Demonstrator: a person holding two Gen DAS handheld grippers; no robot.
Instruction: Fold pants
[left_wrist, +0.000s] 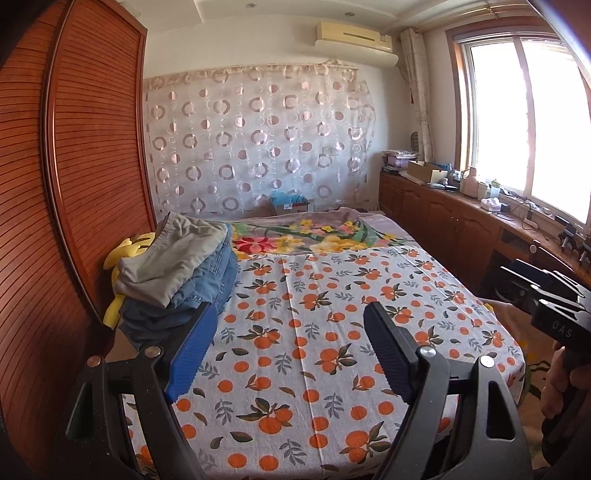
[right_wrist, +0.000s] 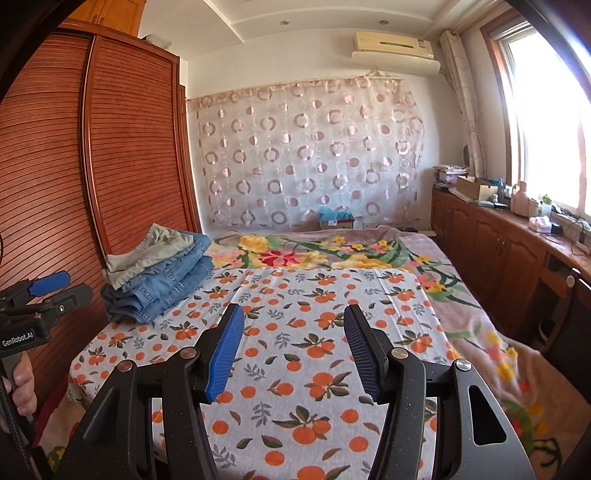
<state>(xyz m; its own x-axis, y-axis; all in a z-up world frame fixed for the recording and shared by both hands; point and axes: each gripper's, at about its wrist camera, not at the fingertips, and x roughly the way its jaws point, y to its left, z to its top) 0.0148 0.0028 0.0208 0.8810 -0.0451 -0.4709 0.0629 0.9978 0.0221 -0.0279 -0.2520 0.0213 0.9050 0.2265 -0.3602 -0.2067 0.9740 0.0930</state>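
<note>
- Left wrist: left gripper released, nothing betw. pads, over orange-print sheet; folded pants stack at bed's left edge by wardrobe.
- Right wrist: right gripper released, empty; pants stack at sheet's far-left corner.

A stack of folded pants sits at the bed's left edge, on the orange-print sheet's far left corner. Blue denim pairs lie at the bottom; a grey-beige pair tops the pile, slightly rumpled, its waistband toward the far end.
</note>
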